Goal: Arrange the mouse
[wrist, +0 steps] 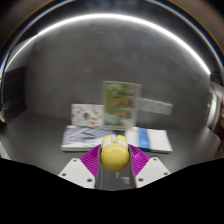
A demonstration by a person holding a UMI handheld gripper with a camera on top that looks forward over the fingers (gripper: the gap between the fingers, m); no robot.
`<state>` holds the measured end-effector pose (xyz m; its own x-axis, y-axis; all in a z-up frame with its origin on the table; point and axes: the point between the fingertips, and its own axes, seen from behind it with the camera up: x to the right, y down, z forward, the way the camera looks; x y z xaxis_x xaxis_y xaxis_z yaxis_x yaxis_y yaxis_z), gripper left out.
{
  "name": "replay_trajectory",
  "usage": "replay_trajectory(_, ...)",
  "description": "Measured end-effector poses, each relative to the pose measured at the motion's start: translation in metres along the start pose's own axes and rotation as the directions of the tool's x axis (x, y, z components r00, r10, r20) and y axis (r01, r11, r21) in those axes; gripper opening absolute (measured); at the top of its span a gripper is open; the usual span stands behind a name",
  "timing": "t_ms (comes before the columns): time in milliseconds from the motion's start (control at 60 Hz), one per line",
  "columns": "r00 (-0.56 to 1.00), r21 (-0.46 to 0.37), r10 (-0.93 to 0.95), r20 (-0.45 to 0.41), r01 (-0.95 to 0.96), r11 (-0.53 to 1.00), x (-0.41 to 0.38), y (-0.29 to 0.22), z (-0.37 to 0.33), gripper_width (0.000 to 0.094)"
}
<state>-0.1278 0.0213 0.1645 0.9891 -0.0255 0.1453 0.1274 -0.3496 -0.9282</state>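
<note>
Nearest you, the gripper (pixel 115 170) has its two fingers with their magenta pads (pixel 94 158) closed in on a small rounded yellow-green object (pixel 114 153), which I take to be the mouse, though at this size it reads as little more than a glossy dome. It sits squarely between the fingertips, both pads seem to press its flanks, and no gap shows on either side, so judge it as held rather than merely framed. Whether it is off the table (pixel 40 125) or resting on it you cannot tell, as its underside is hidden. The relation that matters now is straight ahead: just beyond the mouse lies a flat spread of papers or booklets (pixel 80 137), a white one towards your left and a blue-edged one (pixel 155 138) towards your right, with an upright green-and-white card or box (pixel 121 103) standing behind them. The mouse's long axis appears to run along the fingers, pointing at that stack. Any placement will likely be a short forward carry, so keep the mouse level and watch the paper edges as you set it down.
</note>
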Motion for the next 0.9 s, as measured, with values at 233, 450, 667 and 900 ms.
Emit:
replay_trajectory(233,0.987,-0.234,0.136,-0.090,-0.154,0.960,0.113,0.144,0.032,0.0394)
replay_trajectory(450,0.993,-0.285,0.115,0.022,-0.104,0.953,0.093,0.182,0.058,0.0415)
replay_trajectory(667,0.992,-0.271,0.076,0.105,-0.045,0.961,0.109,0.172,0.037,0.0816)
replay_trajectory(900,0.974,-0.234,0.199,0.105,-0.171,0.957,0.174,0.181,-0.063,0.0836)
